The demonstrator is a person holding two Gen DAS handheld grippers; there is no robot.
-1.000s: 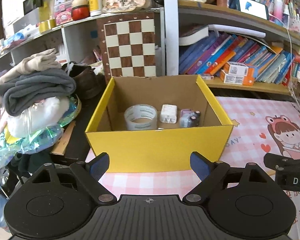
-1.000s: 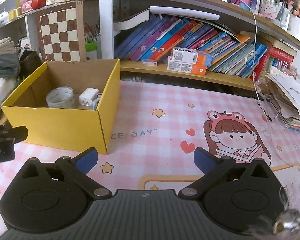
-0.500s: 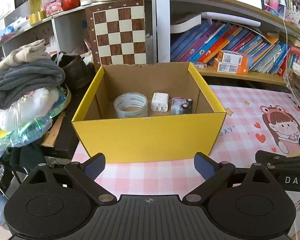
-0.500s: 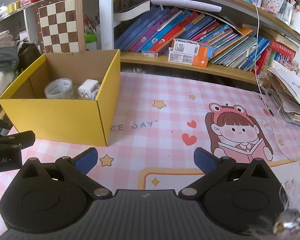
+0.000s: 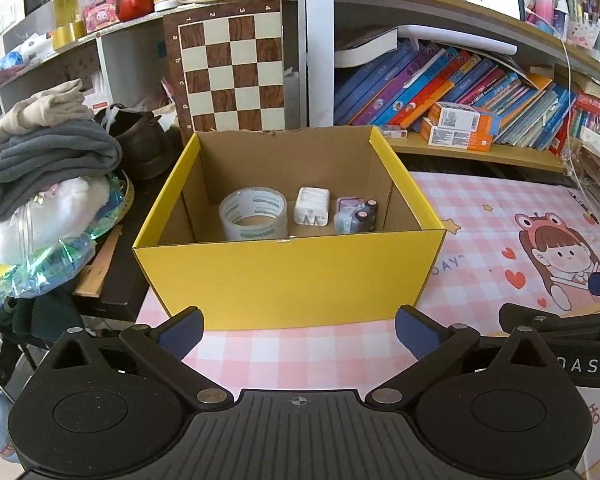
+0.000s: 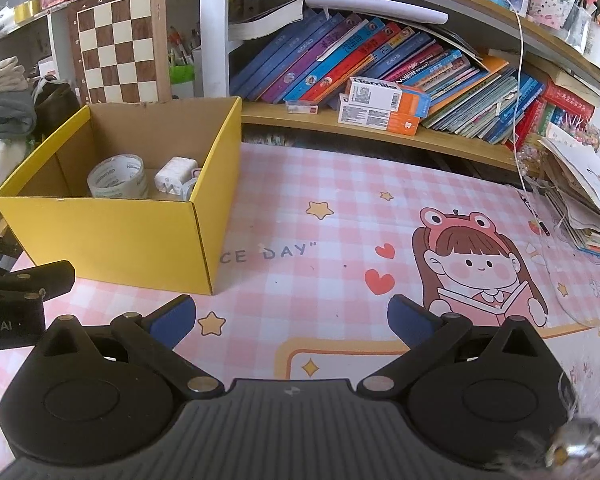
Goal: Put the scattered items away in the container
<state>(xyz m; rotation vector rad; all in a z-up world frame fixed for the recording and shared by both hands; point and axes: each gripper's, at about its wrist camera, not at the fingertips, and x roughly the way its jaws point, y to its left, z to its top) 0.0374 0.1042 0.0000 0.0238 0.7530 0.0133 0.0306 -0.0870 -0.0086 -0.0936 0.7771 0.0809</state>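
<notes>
The left gripper [image 5: 298,326] hung low in the frame with its blue-padded fingers [image 5: 180,326] spread wide and nothing between them, facing the near wall of the yellow cardboard box [image 5: 288,276], which filled the centre of the left wrist view; the right gripper [image 6: 292,318] likewise stood agape and empty, at the bottom of its own frame, over the pink checked desk mat [image 6: 340,220]; both seemed to be held back from the box, probably because nothing was left to carry. The box sat at the left end of the mat, open at the top, presumably so that things could be dropped straight in; on its floor, toward the far wall, a roll of clear packing tape [image 5: 253,219] stood at the left, a white plug-in charger [image 5: 311,212] lay just beside it in the middle, and a small lilac-and-grey object with dark round caps [image 5: 356,216] lay at the right, its kind too small to tell. No loose item showed on the mat in either view; a dark, partly cut-off thing sat at the lower right edge of the right wrist frame, unidentifiable; so the tidying looked finished or nearly so. Behind the box a chessboard [image 5: 230,68] leaned upright against the shelving, and a heap of folded clothes [image 5: 48,152] rose at the middle left of the frame.
</notes>
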